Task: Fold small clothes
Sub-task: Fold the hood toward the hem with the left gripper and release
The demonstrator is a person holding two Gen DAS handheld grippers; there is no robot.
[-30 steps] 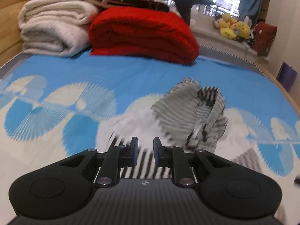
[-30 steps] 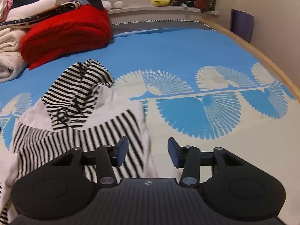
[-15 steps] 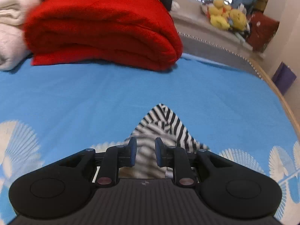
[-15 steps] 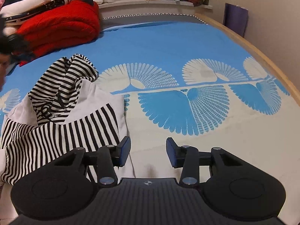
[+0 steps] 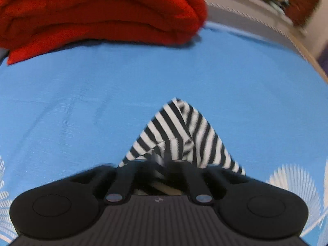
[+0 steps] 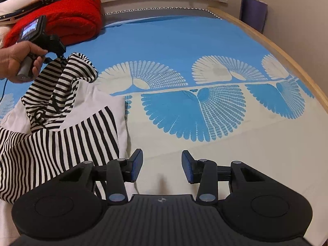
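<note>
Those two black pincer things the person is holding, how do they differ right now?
The left gripper is shut on a striped sleeve of the striped garment; the right gripper is open, with nothing between its blue pads. The left sits at the garment's far end near the red blanket; the right hovers beside its near edge. Both are black and point down at the bed.

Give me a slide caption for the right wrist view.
Right gripper open over the bedsheet beside the striped top, while the left gripper pinches its far tip.
</note>
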